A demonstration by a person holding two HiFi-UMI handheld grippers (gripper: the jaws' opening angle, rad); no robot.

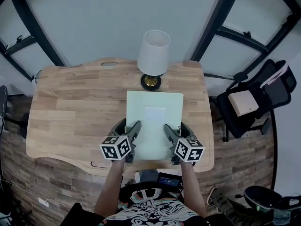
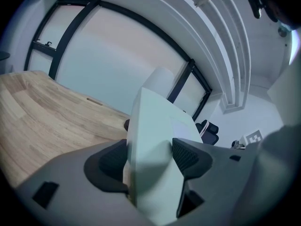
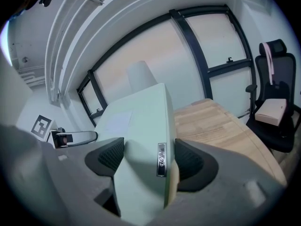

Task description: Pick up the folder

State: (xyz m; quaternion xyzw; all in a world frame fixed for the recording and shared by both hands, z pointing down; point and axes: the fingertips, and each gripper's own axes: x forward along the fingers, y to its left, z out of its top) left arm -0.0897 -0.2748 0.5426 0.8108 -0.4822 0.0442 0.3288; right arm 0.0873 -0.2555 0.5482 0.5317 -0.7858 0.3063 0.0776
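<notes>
Head view: green folder (image 1: 154, 119) in left gripper (image 1: 130, 125) and right gripper (image 1: 175, 127) jaws.

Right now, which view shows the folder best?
The head view: the whole folder shows, over the table, held at its near end by the left gripper and right gripper. Each gripper view shows only the edge clamped between its jaws.
</notes>
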